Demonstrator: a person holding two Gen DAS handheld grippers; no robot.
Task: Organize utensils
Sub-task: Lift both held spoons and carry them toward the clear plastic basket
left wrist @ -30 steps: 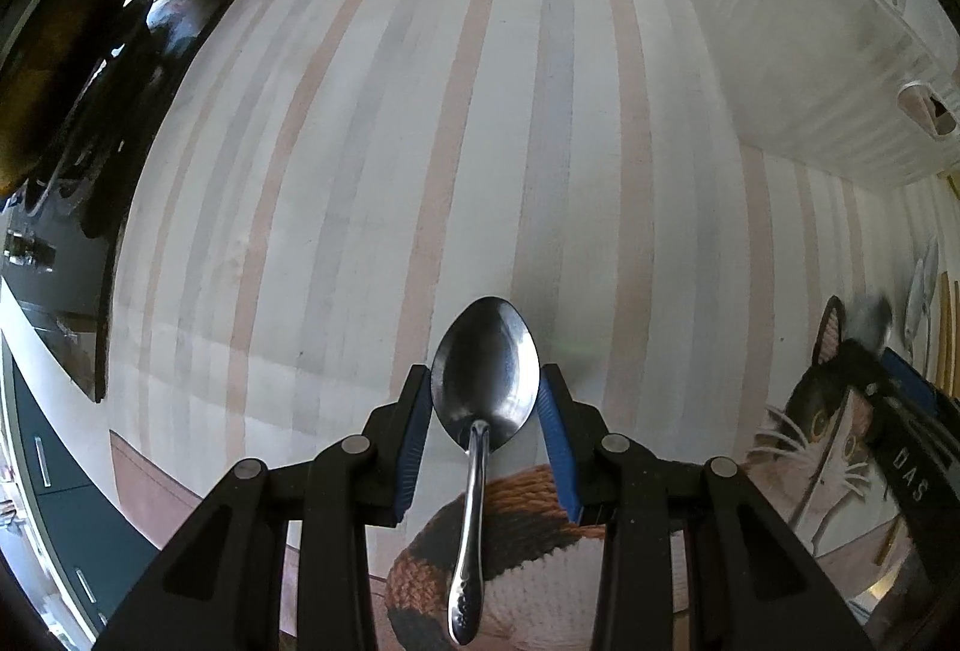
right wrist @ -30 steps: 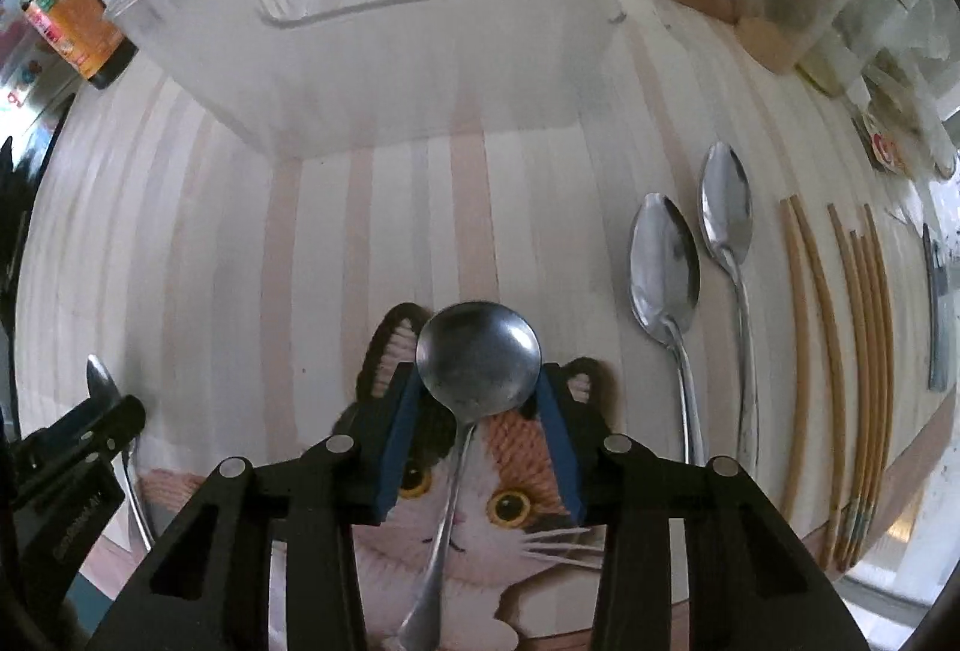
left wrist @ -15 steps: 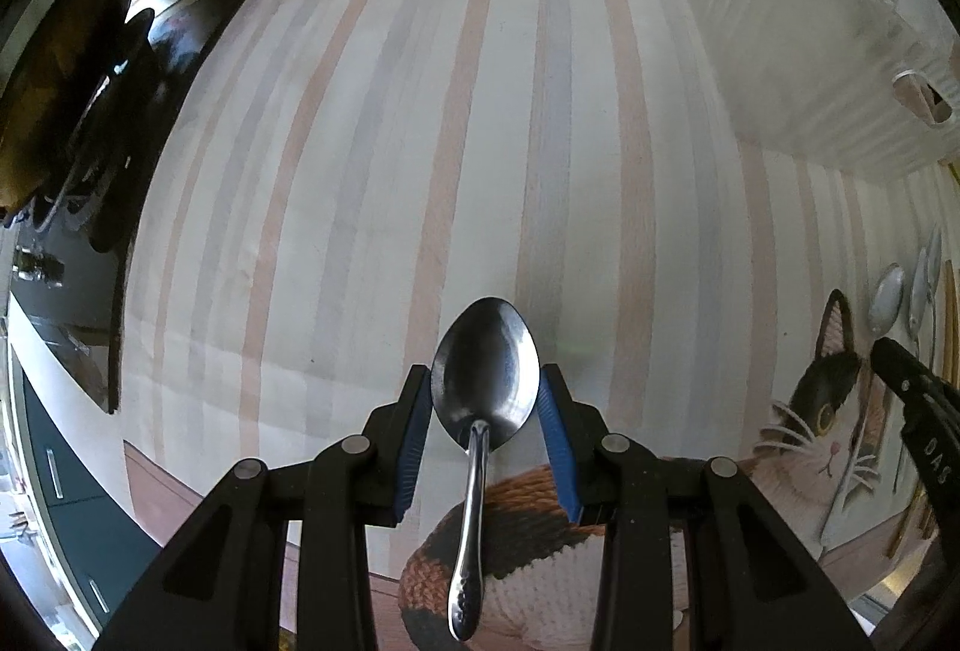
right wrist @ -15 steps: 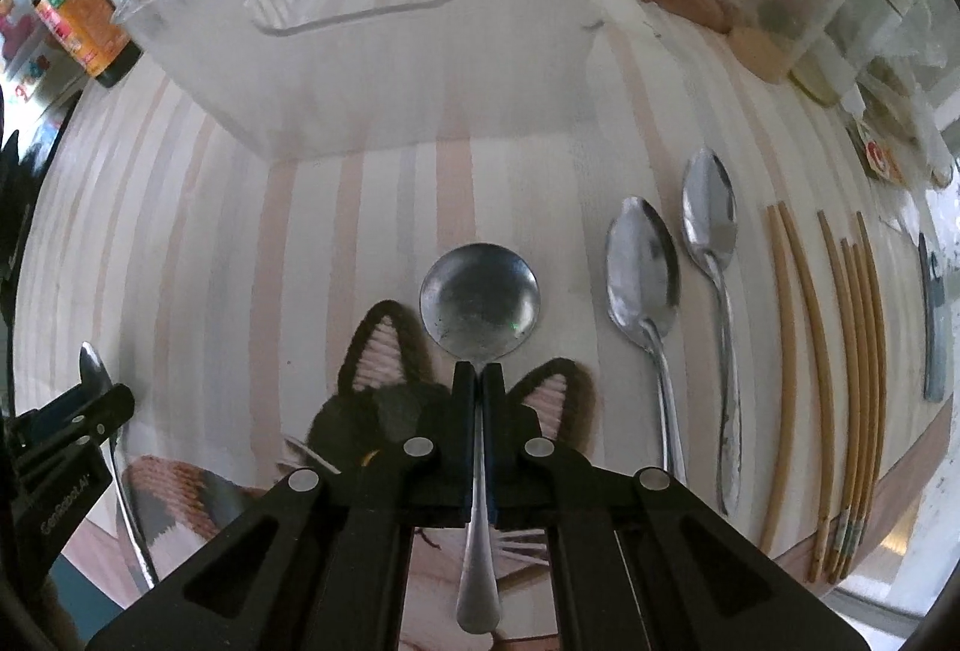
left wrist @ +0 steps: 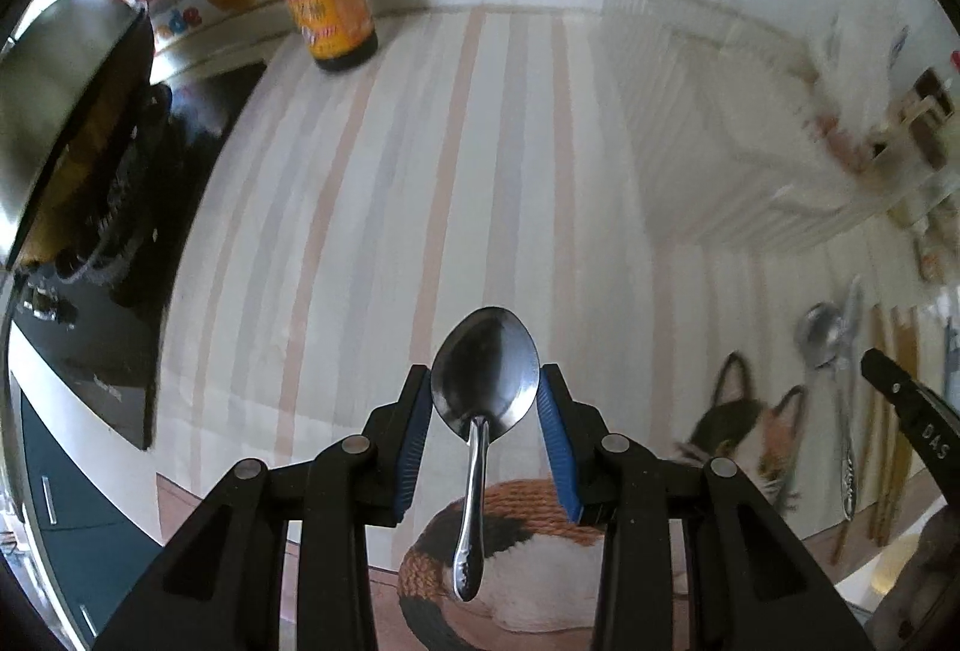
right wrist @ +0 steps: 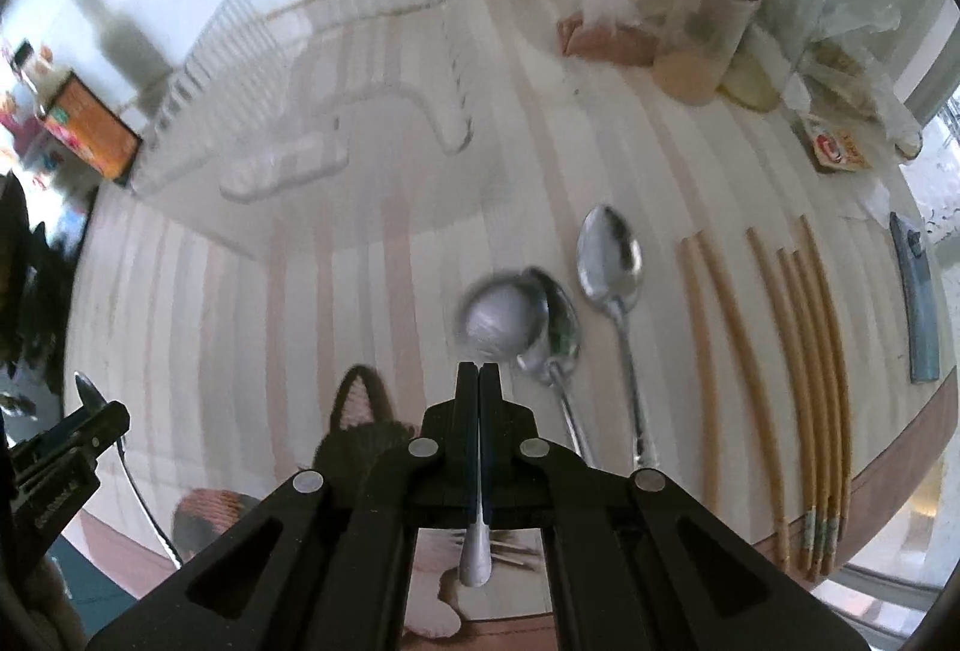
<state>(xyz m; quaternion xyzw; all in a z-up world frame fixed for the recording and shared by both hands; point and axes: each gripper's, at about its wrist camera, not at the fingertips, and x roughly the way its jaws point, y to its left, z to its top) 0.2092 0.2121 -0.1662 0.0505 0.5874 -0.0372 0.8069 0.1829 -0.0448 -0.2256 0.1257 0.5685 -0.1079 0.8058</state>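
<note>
- Left wrist view: the left tongs stand partly open with the blue pads against the bowl of an oval spoon, its handle hanging down toward the camera above the striped desk. The hold is on the curved bowl edges only, so I judge that the spoon could swivel or slip out on any jolt.
- Same view: the clear basket is smeared by motion, and its rim is hard to trace.
- Right wrist view: the right tongs, having just closed, are clamped on the thin handle of a round spoon, bowl out front. It overlaps a lying spoon; a swing could knock that one or the neighbouring spoon beside the chopsticks.
- The round bowl is blurred.
</note>
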